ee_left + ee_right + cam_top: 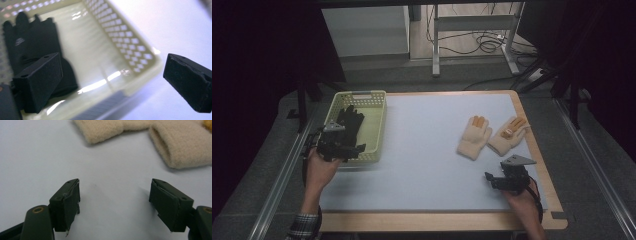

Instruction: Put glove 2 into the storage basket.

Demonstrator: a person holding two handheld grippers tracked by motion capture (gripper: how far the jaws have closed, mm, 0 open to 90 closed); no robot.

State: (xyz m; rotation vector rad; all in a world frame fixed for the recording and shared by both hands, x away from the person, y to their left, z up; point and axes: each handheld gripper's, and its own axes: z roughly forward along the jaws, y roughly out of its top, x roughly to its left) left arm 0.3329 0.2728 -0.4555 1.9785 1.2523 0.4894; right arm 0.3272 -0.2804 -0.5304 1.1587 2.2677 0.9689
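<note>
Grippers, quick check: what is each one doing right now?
Left gripper: open, holding nothing, at the basket with the black gloves.
Right gripper: open, empty, short of the beige gloves.

No readable text, labels, numbers, or signs anywhere

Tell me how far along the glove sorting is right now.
Looks partly done: black gloves already lie in the yellow basket. In hand: nothing. The left gripper is over the basket's near edge, jaws open and empty; the right gripper sits open on the mat, just short of the beige gloves. Left: two beige gloves lie side by side on the mat, presumably to be picked up and binned.
</note>
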